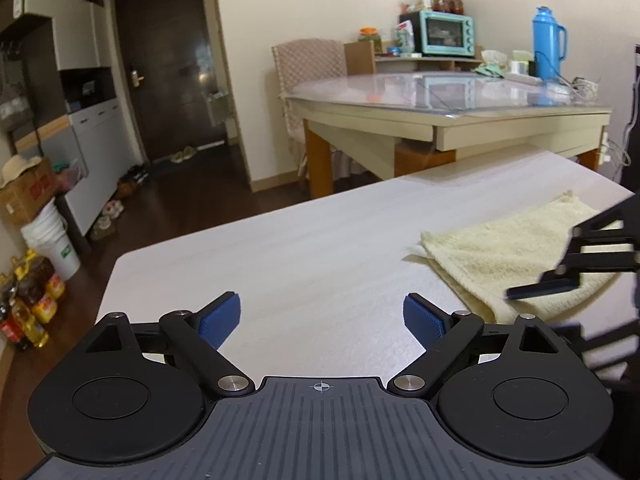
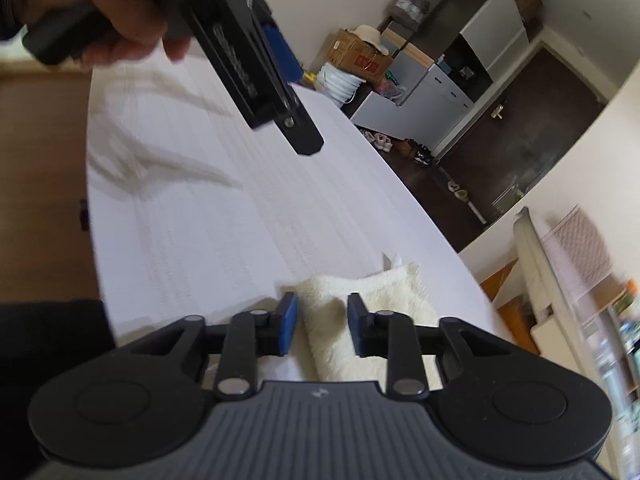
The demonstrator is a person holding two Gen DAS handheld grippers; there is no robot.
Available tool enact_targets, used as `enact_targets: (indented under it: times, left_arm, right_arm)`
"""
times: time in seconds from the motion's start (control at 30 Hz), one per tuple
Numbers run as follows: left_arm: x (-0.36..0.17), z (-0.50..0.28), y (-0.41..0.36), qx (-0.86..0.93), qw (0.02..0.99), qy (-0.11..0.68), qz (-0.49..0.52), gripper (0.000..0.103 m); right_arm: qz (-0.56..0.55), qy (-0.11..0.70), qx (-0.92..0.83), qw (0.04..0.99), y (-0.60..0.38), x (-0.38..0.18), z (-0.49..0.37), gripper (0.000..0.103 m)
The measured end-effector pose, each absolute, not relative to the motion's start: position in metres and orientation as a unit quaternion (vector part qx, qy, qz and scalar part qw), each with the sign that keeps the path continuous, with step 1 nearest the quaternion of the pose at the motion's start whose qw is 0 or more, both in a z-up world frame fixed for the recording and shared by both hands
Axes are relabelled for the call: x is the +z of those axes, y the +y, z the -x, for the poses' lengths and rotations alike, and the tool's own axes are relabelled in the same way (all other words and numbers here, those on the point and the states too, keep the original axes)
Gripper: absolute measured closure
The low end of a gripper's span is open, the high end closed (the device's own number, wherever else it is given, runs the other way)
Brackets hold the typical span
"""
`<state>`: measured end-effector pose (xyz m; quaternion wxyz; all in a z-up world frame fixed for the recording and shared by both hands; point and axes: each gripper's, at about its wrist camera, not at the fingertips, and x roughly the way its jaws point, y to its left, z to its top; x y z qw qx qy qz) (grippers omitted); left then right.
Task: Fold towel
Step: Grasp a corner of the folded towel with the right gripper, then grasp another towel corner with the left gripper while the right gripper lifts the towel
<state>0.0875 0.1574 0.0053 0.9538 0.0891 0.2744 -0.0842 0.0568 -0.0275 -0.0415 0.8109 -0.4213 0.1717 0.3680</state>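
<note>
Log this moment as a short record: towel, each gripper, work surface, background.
towel: cream towel, already folded over, lying flat near the table's far right side
left gripper: left gripper open, nothing between its fingers, over bare table beside the towel
right gripper: right gripper jaws narrow but apart, a raised fold of the towel between them; pads not visibly pressing it
work surface: white table
background: blue flask on a glass-topped table
</note>
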Motion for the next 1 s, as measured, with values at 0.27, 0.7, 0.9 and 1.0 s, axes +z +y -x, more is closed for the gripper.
enact_targets:
  times: [0.27,0.7,0.9,1.0]
  left_arm:
    - [-0.001,-0.062,0.139,-0.203,0.935,0.244,-0.161,0.01]
    - [-0.033,-0.027,0.039,-0.356,0.833,0.171,-0.387,0.033]
    - [-0.04,-0.019,0.018,-0.403,0.776,0.204,-0.441,0.087]
    - [-0.041,-0.02,0.014,-0.409,0.768,0.221,-0.441,0.091]
  right_arm:
    - [0.276,0.223,0.441,0.824,-0.065,0.0,-0.069,0.093]
    - [0.107,0.29,0.546,0.778,-0.182,0.044,-0.066,0.093]
    - [0.098,0.297,0.545,0.778,-0.193,0.034,-0.059,0.093]
    - [0.094,0.293,0.533,0.788,-0.197,0.029,-0.053,0.09]
